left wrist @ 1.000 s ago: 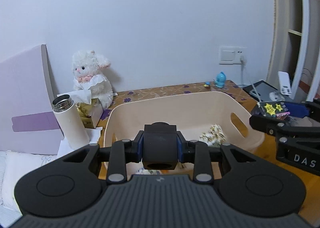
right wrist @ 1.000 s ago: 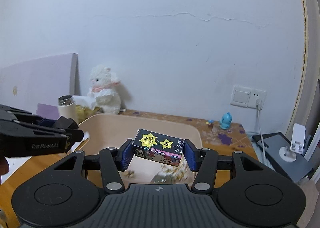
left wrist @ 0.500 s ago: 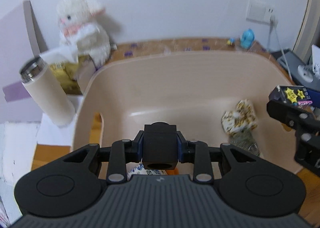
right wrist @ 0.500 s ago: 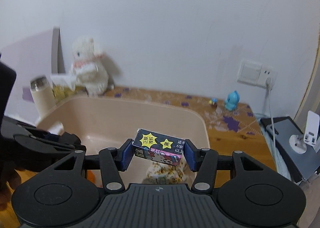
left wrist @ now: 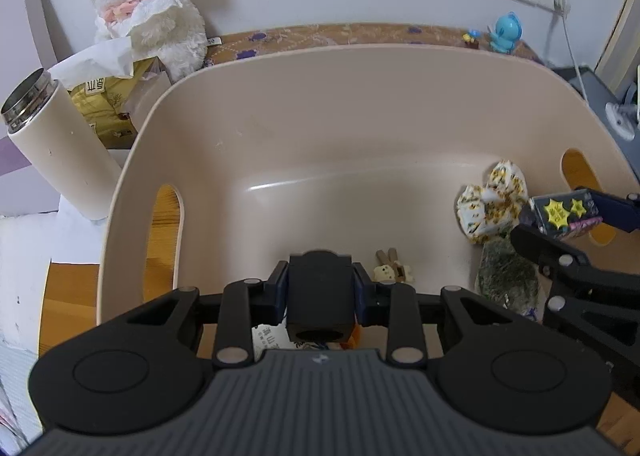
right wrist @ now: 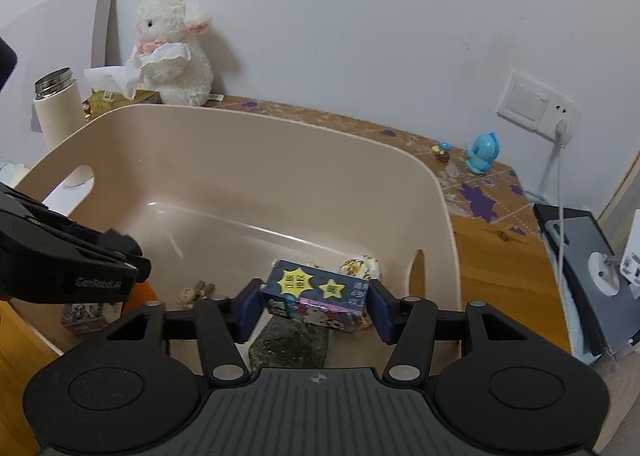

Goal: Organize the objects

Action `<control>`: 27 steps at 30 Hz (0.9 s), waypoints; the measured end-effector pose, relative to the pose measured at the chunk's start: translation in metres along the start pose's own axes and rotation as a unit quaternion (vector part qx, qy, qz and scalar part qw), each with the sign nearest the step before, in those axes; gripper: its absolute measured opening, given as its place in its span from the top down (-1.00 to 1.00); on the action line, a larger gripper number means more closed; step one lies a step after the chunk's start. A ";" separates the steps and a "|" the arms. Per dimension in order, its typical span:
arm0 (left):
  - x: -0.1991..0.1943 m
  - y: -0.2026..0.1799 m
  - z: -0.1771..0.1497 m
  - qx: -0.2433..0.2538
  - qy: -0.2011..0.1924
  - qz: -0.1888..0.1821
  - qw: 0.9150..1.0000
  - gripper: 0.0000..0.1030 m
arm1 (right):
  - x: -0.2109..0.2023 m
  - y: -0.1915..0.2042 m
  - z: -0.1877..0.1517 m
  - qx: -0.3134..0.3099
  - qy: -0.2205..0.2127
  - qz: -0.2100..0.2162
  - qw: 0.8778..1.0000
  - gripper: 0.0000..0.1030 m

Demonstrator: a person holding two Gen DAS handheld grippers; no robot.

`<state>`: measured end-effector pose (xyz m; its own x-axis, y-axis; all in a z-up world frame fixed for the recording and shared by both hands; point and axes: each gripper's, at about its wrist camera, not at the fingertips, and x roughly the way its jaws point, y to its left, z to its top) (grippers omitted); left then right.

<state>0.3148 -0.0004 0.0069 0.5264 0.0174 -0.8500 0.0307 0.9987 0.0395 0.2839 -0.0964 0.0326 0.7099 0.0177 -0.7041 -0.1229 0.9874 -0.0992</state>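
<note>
- Beige plastic bin (left wrist: 360, 104) on the wooden table (right wrist: 500, 256) holds a yellow-patterned white packet (left wrist: 490, 206), a dark green packet (left wrist: 506, 280) just near of it, a tiny bear figure (left wrist: 392, 270) on the floor, and printed packs (right wrist: 84, 316) at the near left corner, partly hidden.
- Left tongs (left wrist: 320, 292) are clamped on a black cube (left wrist: 320, 296), held over the near part of the bin; the hole in the cube faces the camera.
- Right tongs (right wrist: 316, 308) are clamped on a dark blue box with yellow stars (right wrist: 318, 296), held inside the bin over the dark green packet, near the right wall and its handle slot (right wrist: 416, 276).
- Long axis of the box runs left to right between the pads, tilted down to the right; the starred face looks up.
- Middle and far floor of the bin lie open.
- Outside the left wall stand a cream flask (left wrist: 56, 144), a tissue pack (left wrist: 108, 96) and a white plush lamb (left wrist: 148, 4); a blue toy (right wrist: 482, 150) sits well apart at the far right by the wall socket (right wrist: 536, 104).
</note>
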 end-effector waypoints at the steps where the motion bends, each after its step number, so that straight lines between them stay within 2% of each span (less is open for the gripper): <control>1: -0.003 0.000 0.000 0.000 -0.005 -0.001 1.000 0.13 | -0.002 -0.001 0.000 0.003 -0.004 0.001 1.000 -0.24; 2: -0.005 0.000 0.000 0.001 -0.009 0.000 1.000 -0.13 | -0.007 -0.002 0.000 0.006 -0.009 0.004 1.000 -0.30; 4: -0.013 -0.001 -0.001 0.004 -0.029 0.003 1.000 -0.34 | -0.016 -0.003 0.000 0.010 -0.021 0.004 1.000 -0.38; 7: -0.030 -0.001 -0.002 0.006 -0.053 0.002 0.999 -0.38 | -0.035 -0.004 -0.001 0.015 -0.043 0.000 0.999 -0.52; 10: -0.049 -0.002 -0.007 0.008 -0.074 0.001 0.997 -0.41 | -0.055 -0.005 -0.004 0.023 -0.060 0.005 0.998 -0.57; 13: -0.073 -0.005 -0.015 0.013 -0.100 0.002 0.995 -0.52 | -0.075 -0.004 -0.009 0.026 -0.074 0.007 0.997 -0.72; 18: -0.106 -0.008 -0.031 0.015 -0.136 0.004 0.991 -0.56 | -0.104 0.001 -0.019 0.034 -0.086 0.015 0.996 -0.76; 20: -0.117 -0.009 -0.038 0.014 -0.146 0.009 0.989 -0.56 | -0.117 0.000 -0.024 0.040 -0.094 0.016 0.995 -0.85; 27: -0.146 -0.004 -0.069 0.010 -0.166 0.011 0.986 -0.57 | -0.155 0.001 -0.046 0.054 -0.114 0.023 0.992 -0.88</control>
<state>0.1792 -0.0036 0.0948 0.7759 0.0195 -0.6305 0.0309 0.9971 0.0689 0.1420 -0.1056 0.1096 0.8454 0.0864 -0.5271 -0.0928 0.9956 0.0144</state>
